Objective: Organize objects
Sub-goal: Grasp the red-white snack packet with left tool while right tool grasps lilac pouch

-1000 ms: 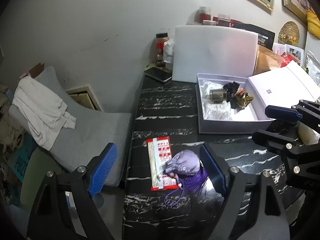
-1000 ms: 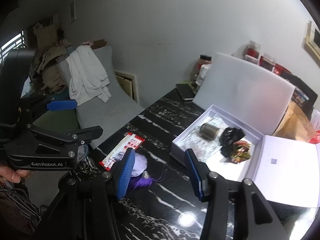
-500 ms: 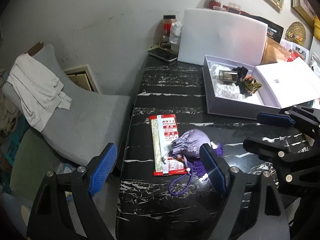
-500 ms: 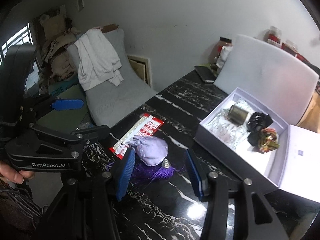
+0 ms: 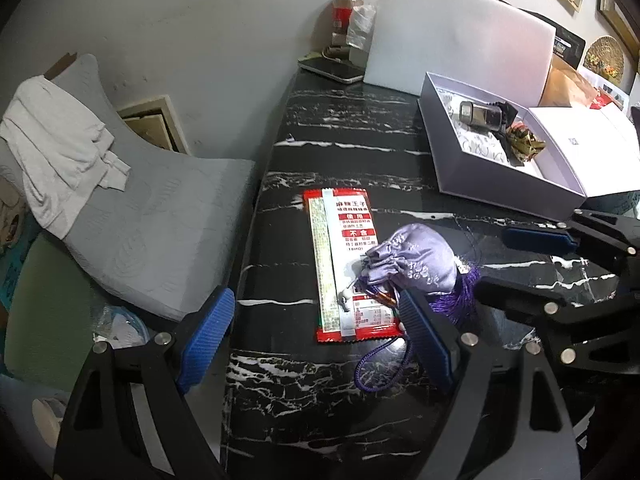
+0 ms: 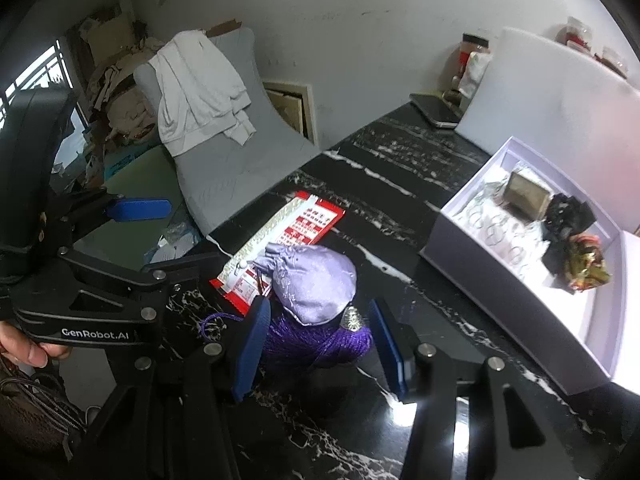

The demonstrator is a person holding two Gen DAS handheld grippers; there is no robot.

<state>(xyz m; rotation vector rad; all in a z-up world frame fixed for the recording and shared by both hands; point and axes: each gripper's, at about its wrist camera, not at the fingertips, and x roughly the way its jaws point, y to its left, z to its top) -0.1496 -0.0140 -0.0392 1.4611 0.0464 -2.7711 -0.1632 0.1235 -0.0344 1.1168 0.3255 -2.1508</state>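
A lilac drawstring pouch (image 5: 412, 258) with a purple tassel (image 6: 316, 342) lies on the black marble table (image 5: 340, 140), partly on a red snack packet (image 5: 344, 260). My right gripper (image 6: 320, 344) is open, its jaws either side of the tassel and the pouch (image 6: 312, 284). My left gripper (image 5: 312, 332) is open and empty above the near end of the packet (image 6: 288, 236). An open white box (image 5: 492, 184) at the right holds a metal cylinder (image 5: 480, 114), a black item and a gold-red item.
A white foam board (image 5: 460, 44), a phone (image 5: 330, 68) and jars stand at the table's far end. The box lid (image 5: 580, 144) lies open at the right. A grey cushion (image 5: 152, 216) with a white cloth (image 5: 52, 148) lies left of the table.
Both grippers have come lower and closer to the pouch. The right gripper's jaws now flank the tassel; the pouch and packet have not moved.
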